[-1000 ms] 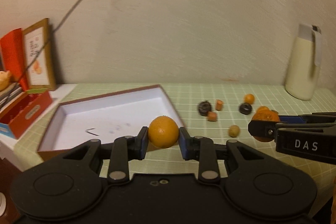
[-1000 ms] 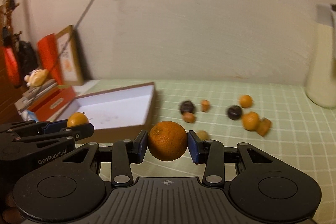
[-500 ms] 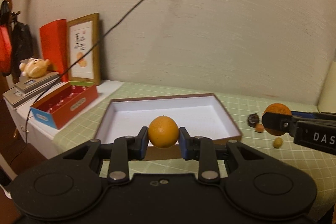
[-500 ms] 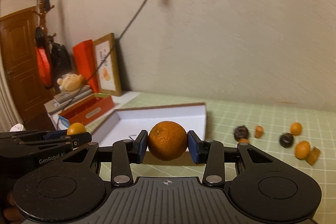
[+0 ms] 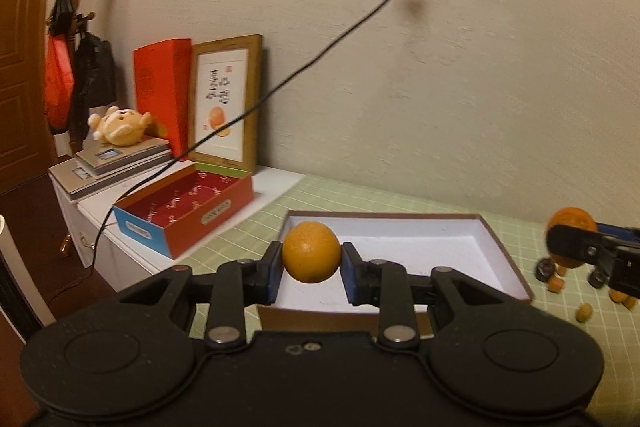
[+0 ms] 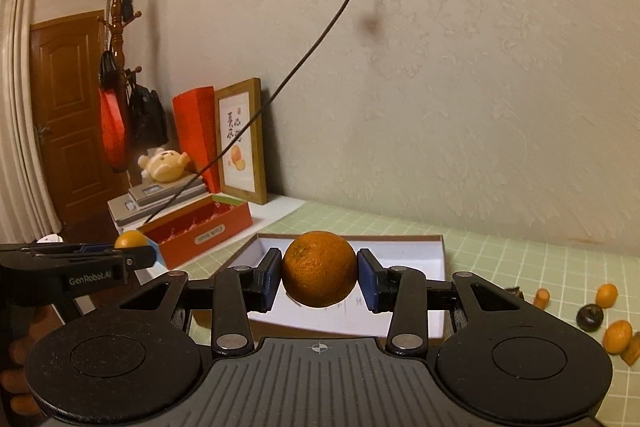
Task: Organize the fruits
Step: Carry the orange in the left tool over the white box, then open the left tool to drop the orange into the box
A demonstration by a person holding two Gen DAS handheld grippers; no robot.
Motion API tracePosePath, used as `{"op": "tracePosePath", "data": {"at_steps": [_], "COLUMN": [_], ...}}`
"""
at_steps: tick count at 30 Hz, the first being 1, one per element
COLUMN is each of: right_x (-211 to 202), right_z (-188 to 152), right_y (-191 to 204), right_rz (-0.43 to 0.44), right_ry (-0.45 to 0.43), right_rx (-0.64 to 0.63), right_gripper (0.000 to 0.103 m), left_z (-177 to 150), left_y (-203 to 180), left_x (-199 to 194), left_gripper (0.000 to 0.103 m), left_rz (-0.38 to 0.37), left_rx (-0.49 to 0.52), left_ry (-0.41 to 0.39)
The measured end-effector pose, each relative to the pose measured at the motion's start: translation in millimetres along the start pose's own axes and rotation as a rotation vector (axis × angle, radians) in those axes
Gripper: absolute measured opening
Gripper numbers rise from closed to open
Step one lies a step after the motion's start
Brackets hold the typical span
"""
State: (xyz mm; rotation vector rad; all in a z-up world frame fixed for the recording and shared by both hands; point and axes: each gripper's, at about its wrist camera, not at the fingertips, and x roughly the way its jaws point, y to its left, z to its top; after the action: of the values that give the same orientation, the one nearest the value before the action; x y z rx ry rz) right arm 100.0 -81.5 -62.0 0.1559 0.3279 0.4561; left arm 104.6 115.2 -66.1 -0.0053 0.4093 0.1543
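I am carrying one orange in each claw: my left claw (image 5: 312,265) is clenched on a smooth orange (image 5: 311,251), my right claw (image 6: 319,280) on a darker, rougher orange (image 6: 319,268). Over the last second both claws have been swinging left, away from the scattered fruits (image 6: 606,295) on the bench (image 6: 540,267), so the white box (image 5: 420,247) is now lying directly ahead and below. Both oranges are hanging in the air at its near edge; release into the box appears to be the next step.
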Motion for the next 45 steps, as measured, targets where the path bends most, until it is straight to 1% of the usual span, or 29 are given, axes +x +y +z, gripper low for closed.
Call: {"op": "tracePosePath", "data": {"at_steps": [8, 13, 21, 28, 34, 40, 41, 42, 43, 44, 45], "right_x": [23.7, 41.0, 74.8, 96.5, 122.1, 134.3, 135.2, 136.5, 135.4, 134.2, 130.9], "right_z": [8.0, 10.6, 3.0, -7.2, -16.9, -19.9, -19.6, -18.8, -18.0, -15.8, -13.8], "right_y": [-8.4, -18.3, -45.5, -59.4, -70.2, -78.0, -78.4, -78.0, -77.8, -78.2, -77.8], "right_rz": [-0.015, -0.045, -0.116, -0.148, -0.17, -0.196, -0.205, -0.213, -0.215, -0.208, -0.213], "right_ry": [-0.007, 0.011, 0.077, 0.139, 0.22, 0.239, 0.237, 0.234, 0.223, 0.208, 0.188], "right_rx": [-0.002, -0.008, 0.019, 0.049, 0.095, 0.11, 0.106, 0.105, 0.11, 0.118, 0.118], "right_gripper": [0.041, 0.041, 0.041, 0.041, 0.041, 0.041, 0.041, 0.042, 0.045, 0.063, 0.08], "left_z": [9.7, 9.9, 0.7, -7.6, -12.6, -14.3, -14.0, -13.5, -12.5, -10.8, -8.3], "left_y": [9.8, 8.4, 12.3, 11.9, 12.2, 10.1, 9.4, 9.2, 9.0, 8.4, 7.3], "left_x": [22.5, 43.4, 82.3, 103.7, 122.6, 136.4, 137.4, 137.8, 137.1, 135.1, 132.7], "left_gripper": [0.021, 0.021, 0.021, 0.021, 0.021, 0.023, 0.025, 0.035, 0.051, 0.06, 0.078], "left_rz": [0.026, 0.026, 0.051, 0.054, 0.054, 0.059, 0.066, 0.074, 0.08, 0.087, 0.092], "left_rx": [-0.041, -0.034, -0.023, -0.002, 0.002, 0.005, 0.006, 0.002, 0.0, 0.0, 0.003], "left_ry": [-0.015, 0.003, 0.071, 0.127, 0.181, 0.214, 0.221, 0.224, 0.221, 0.212, 0.195]}}
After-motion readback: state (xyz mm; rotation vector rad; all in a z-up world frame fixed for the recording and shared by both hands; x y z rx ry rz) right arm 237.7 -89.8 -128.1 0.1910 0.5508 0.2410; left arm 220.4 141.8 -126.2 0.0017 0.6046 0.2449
